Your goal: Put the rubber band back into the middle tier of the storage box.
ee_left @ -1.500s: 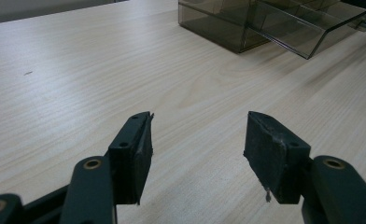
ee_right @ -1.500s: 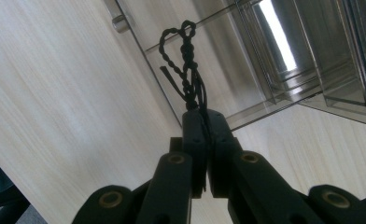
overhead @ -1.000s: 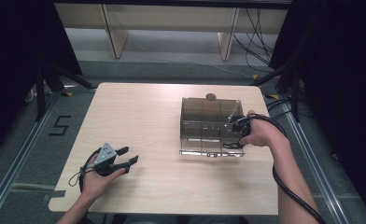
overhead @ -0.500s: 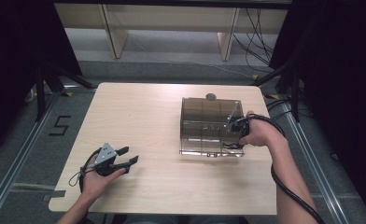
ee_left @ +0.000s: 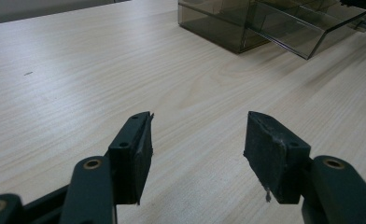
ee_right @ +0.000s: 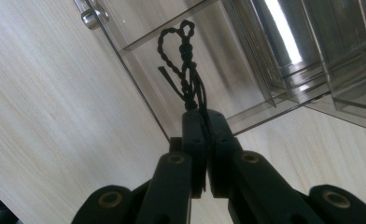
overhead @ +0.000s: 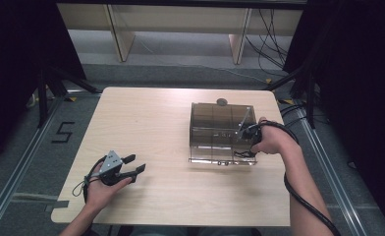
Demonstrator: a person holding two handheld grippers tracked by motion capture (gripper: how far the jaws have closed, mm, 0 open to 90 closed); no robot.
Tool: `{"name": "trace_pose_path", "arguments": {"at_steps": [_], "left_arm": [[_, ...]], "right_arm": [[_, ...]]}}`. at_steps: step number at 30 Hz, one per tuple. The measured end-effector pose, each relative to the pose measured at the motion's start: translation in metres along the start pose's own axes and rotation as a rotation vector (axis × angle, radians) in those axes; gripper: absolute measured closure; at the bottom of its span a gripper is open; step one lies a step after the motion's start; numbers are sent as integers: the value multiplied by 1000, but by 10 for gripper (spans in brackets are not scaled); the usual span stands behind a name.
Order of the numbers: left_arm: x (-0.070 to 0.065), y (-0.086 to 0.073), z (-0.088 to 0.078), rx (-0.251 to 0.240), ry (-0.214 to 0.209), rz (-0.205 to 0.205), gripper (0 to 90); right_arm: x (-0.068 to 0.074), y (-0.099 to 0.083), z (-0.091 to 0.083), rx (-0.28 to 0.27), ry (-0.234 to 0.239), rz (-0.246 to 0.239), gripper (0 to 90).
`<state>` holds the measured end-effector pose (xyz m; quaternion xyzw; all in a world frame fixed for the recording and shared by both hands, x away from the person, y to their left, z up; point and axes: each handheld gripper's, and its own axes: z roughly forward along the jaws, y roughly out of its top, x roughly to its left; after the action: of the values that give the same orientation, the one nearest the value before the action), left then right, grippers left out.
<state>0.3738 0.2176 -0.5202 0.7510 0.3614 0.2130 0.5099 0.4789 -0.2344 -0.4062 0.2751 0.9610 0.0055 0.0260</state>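
Right gripper [ee_right: 201, 116], jaws clamped on a black cord [ee_right: 183, 60], hovers over the open drawer [overhead: 220, 150], likely placing it; left gripper [ee_left: 197, 144] gapes empty.

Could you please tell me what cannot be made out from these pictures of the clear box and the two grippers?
- High view: the black cord held by the right gripper is too small to identify.
- Right gripper view: the cord's lower end is hidden between the shut jaws.
- High view: the small round object behind the clear box is too small to name.
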Motion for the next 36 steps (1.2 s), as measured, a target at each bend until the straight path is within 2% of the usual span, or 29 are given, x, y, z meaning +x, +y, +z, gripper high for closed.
{"name": "trace_pose_path", "arguments": {"at_steps": [5,6,8,9,10,11,14,16,17,18,19,21,24,26,32,33,36], "left_arm": [[0,0,0,0,0,0,411],[0,0,0,0,0,0,411],[0,0,0,0,0,0,411],[0,0,0,0,0,0,411],[0,0,0,0,0,0,411],[0,0,0,1,0,0,411],[0,0,0,0,-1,0,411],[0,0,0,0,0,0,411],[0,0,0,0,-1,0,411],[0,0,0,-4,-6,-1,411],[0,0,0,-3,-6,-1,411],[0,0,0,1,0,0,411],[0,0,0,-4,-6,-1,411],[0,0,0,0,-1,0,411],[0,0,0,0,-1,0,411],[0,0,0,-4,-5,-1,412],[0,0,0,-3,-6,-2,411]], "right_arm": [[0,-1,1,5,-6,30,886],[-1,-1,2,1,-3,6,885],[-1,-1,2,7,3,10,885],[-3,-1,3,7,-5,-21,885],[-1,0,3,12,-10,12,885],[0,0,4,12,-8,21,885],[0,1,5,6,7,13,884],[0,1,6,7,-2,19,883],[-2,2,6,8,-13,-1,883],[-2,2,7,10,1,-4,883],[-2,2,6,19,-6,8,883],[0,3,7,16,14,35,883],[-2,3,7,8,23,10,881],[-2,4,8,15,1,3,877],[-2,3,11,18,0,9,859],[-1,4,12,8,24,8,849],[-1,3,12,2,23,9,835]]}}
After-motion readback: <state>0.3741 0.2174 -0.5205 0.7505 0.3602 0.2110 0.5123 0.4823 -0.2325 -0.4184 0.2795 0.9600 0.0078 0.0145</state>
